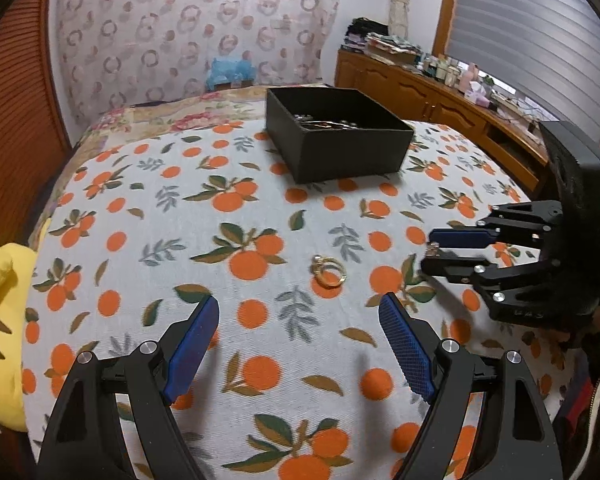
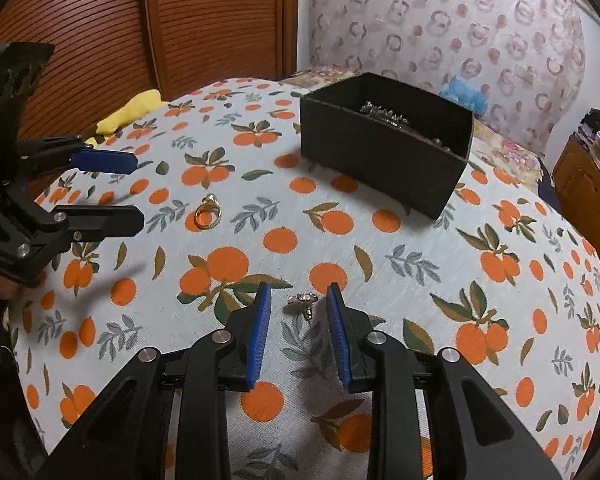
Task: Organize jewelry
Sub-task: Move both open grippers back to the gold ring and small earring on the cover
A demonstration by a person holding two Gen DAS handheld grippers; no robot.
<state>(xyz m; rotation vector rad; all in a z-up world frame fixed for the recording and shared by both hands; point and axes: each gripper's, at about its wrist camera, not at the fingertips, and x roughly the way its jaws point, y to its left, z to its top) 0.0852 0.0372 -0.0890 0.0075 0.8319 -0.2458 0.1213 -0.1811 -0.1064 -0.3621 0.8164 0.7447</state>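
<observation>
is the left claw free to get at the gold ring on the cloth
Probably yes. The left claw stands open and points down at the gold ring, which lies alone on the orange-print cloth just ahead of its fingertips. The right claw is off to the side at a small silver piece, not between them.

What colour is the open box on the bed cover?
The box is black; the left wrist view shows it best.
</observation>
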